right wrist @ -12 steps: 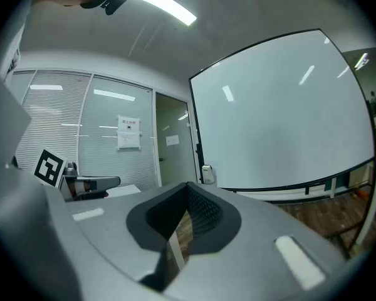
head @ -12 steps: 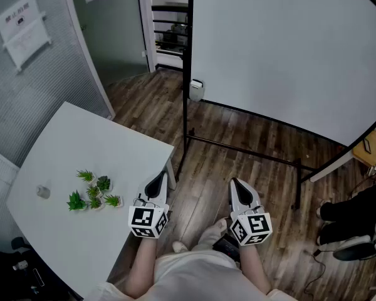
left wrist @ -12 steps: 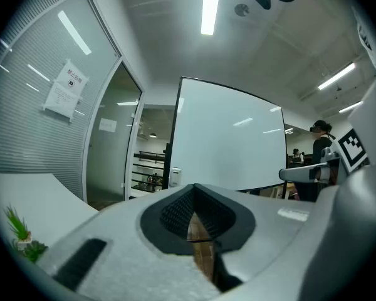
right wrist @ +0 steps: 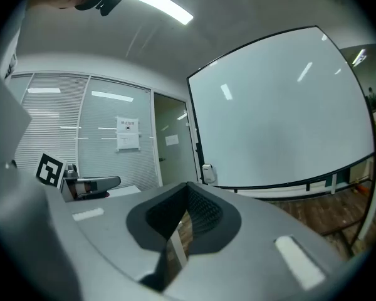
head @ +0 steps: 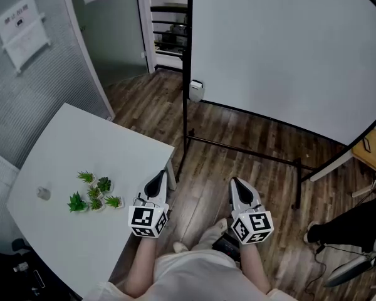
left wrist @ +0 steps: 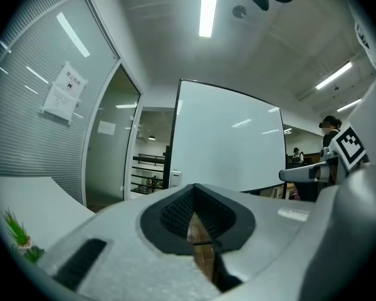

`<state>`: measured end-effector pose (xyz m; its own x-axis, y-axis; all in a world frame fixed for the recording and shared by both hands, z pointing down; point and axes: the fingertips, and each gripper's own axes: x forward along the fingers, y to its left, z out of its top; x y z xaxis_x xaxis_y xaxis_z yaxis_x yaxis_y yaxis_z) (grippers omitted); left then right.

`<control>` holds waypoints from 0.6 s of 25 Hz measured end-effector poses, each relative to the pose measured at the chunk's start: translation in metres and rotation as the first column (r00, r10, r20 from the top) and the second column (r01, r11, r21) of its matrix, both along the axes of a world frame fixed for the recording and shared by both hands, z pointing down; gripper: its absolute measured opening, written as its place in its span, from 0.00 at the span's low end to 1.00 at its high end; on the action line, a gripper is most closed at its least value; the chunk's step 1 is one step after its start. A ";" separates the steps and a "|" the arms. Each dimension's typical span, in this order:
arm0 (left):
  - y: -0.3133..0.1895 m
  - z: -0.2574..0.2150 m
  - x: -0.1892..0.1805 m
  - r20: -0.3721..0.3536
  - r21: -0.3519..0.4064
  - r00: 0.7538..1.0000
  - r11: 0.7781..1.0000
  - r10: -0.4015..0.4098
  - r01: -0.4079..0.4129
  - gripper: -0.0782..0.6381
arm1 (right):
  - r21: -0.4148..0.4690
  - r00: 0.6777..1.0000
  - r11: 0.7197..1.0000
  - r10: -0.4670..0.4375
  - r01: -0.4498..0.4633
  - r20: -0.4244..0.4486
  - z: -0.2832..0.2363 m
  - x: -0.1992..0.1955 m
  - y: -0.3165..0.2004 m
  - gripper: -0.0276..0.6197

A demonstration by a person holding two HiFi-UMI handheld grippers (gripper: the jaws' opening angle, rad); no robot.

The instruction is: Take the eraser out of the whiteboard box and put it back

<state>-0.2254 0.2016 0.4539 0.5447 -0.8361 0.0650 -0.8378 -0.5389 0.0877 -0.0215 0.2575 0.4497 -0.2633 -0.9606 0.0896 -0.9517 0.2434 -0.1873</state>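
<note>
The left gripper (head: 158, 179) is at the corner of the white surface (head: 56, 162) and the right gripper (head: 237, 185) is over the wooden floor (head: 238, 130), side by side and level. Each has its fingers clenched on nothing. Small green plants (head: 94, 192) sit on the surface, left of them. Open floor runs ahead to the stand's low bar (head: 238, 148). Beyond it, the whiteboard box (head: 197, 90) hangs at the lower left corner of the whiteboard (head: 282, 49). The eraser is presumably inside, too small to tell.

White table (head: 81, 143): green plants (head: 94, 192) clustered near edge; small grey object (head: 44, 193) nearby.
</note>
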 end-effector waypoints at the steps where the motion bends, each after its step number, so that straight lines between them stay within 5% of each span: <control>1: 0.001 -0.001 -0.001 -0.001 0.006 1.000 1.000 0.000 0.000 0.12 | -0.005 1.000 1.000 -0.013 0.013 0.009 0.001 -0.002 0.000 0.06; 4: 0.001 0.003 0.005 -0.019 -0.021 0.999 0.999 0.050 -0.050 0.17 | -0.020 0.998 0.999 -0.034 0.035 0.048 0.006 -0.005 0.001 0.07; 5: 0.002 0.005 0.010 -0.027 -0.038 0.996 0.996 0.082 -0.083 0.36 | -0.024 0.997 0.999 -0.042 0.044 0.057 0.006 -0.007 0.002 0.14; 6: 0.003 0.005 0.013 -0.027 -0.043 0.994 0.993 0.107 -0.108 0.52 | -0.026 0.996 0.998 -0.055 0.057 0.067 0.005 -0.009 0.002 0.32; 7: 0.003 0.004 0.015 -0.018 -0.034 0.993 0.992 0.118 -0.118 0.58 | -0.023 0.995 0.997 -0.065 0.067 0.079 0.004 -0.010 0.002 0.42; 10: 0.003 0.000 0.016 -0.001 0.001 0.994 0.994 0.114 -0.114 0.66 | 0.004 0.995 0.999 -0.049 0.048 0.087 -0.003 -0.008 0.004 0.49; 15: -0.005 0.003 0.021 0.010 -0.011 0.993 0.993 0.114 -0.114 0.65 | -0.002 0.995 1.000 -0.013 0.013 0.094 -0.004 0.001 0.007 0.57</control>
<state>-0.2040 0.1970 0.4566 0.6353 -0.7681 0.0802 -0.7721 -0.6297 0.0852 -0.0201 0.2643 0.4455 -0.2834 -0.9567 0.0665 -0.9264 0.2552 -0.2769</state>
